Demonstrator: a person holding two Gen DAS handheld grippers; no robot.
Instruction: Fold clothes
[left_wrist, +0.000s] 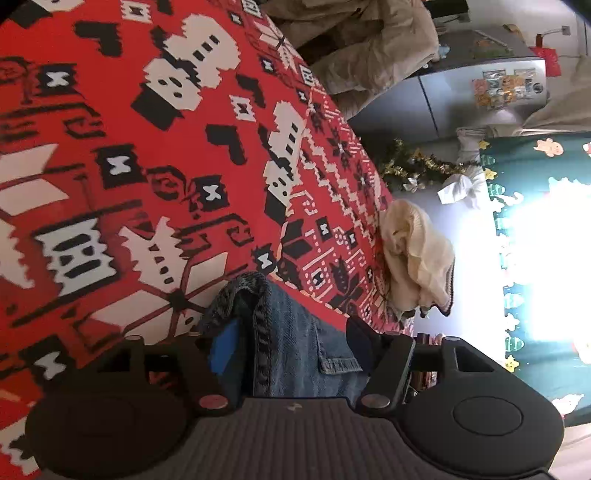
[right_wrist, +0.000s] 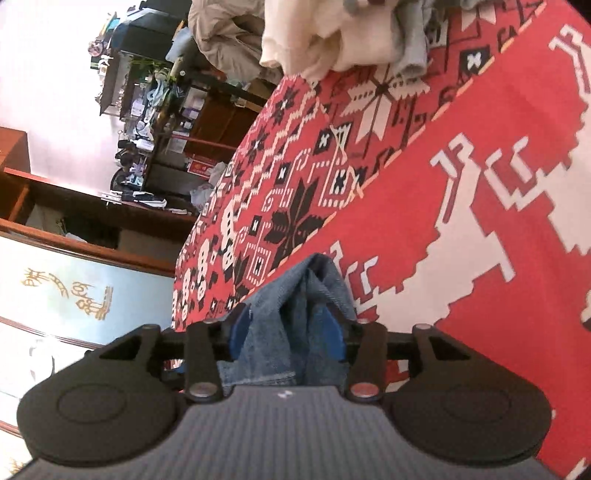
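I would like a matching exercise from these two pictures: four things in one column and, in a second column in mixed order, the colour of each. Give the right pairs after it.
Things:
1. garment between the gripper fingers
2. patterned cloth on the surface
3. crumpled knit at the cloth's edge
4. gripper pads

Colours:
A. cream
B. red with white and black figures
C. bright blue
D. faded denim blue

Pairs: 1-D, 2-B, 3-A, 4-C
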